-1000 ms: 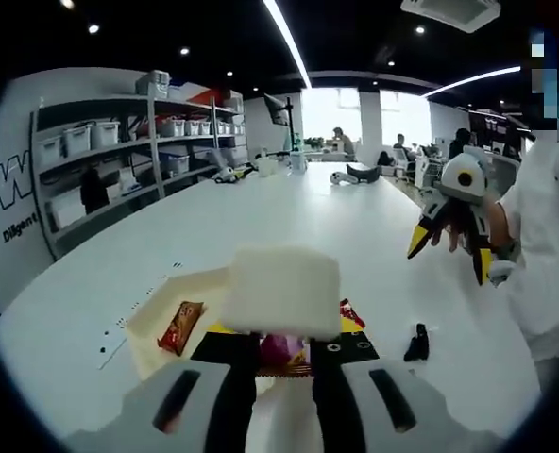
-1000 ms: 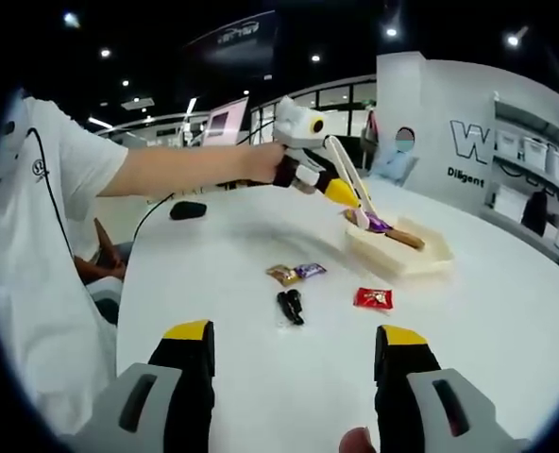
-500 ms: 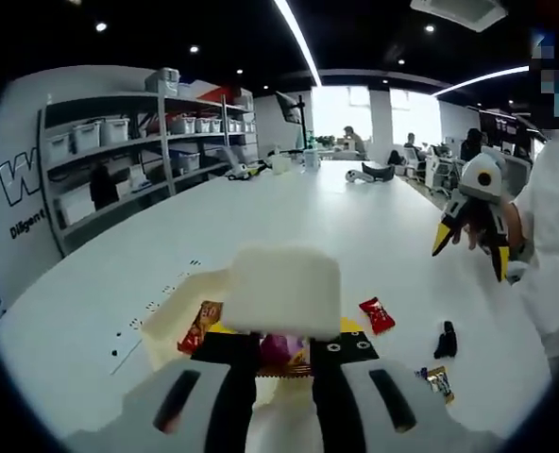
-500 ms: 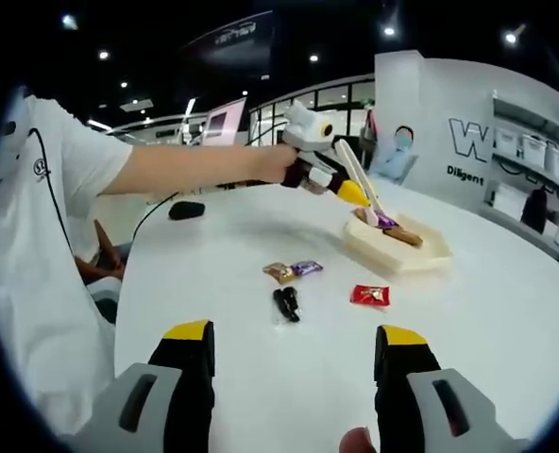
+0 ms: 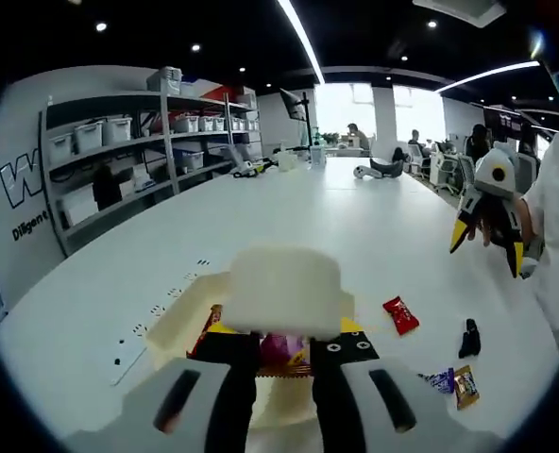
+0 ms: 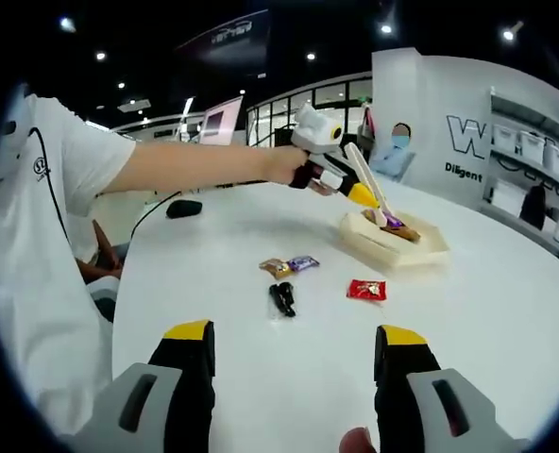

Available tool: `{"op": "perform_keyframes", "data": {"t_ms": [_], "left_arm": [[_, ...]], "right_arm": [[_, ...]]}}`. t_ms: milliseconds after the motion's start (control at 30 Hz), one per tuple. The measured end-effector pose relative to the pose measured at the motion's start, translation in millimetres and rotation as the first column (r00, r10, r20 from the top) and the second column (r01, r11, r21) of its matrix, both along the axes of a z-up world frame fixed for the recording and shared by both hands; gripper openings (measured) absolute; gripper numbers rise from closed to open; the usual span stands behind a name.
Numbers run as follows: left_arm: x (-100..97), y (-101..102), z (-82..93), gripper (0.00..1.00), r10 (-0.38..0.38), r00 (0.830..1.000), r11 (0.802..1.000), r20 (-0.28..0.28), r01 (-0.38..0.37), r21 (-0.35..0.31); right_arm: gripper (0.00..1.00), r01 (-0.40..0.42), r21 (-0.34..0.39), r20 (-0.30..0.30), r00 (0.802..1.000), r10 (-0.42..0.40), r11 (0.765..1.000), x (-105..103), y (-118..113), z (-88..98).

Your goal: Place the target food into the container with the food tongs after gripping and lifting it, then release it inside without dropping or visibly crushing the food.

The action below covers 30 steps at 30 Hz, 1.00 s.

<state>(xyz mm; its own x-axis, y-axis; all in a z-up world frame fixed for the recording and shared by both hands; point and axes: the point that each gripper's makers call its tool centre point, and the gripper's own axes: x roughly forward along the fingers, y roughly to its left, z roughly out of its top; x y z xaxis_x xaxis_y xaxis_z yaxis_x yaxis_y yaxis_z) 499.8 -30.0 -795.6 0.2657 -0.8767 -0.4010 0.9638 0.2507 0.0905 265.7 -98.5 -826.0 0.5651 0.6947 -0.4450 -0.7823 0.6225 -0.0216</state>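
Two views put my left gripper [image 6: 369,200] over the cream tray [image 6: 421,253], holding the white tongs [image 6: 366,185] whose tips grip a purple-wrapped candy [image 5: 279,347] down inside the tray, beside a brown bar [image 6: 407,234] already lying there. Over the last second the tray has slid under the tongs and the candy has dropped lower toward it, so I judge the carry done and only the release left. My left gripper is squeezed shut on the tongs. My right gripper [image 6: 294,377] hangs wide open and empty, well back over the white table [image 6: 506,321]. Loose on the table sit a red packet [image 6: 366,290], a small black piece [image 6: 281,299] and two wrapped sweets [image 6: 289,266].
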Motion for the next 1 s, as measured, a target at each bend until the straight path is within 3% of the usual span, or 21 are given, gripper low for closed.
{"op": "perform_keyframes", "data": {"t_ms": [1000], "left_arm": [[25.8,-3,-31.2,0.19,0.024,1.0,0.998,0.013,-0.025,0.064]], "right_arm": [[0.66,0.013,0.001,-0.017,1.0,-0.013,1.0,-1,-6,-7.3]]}}
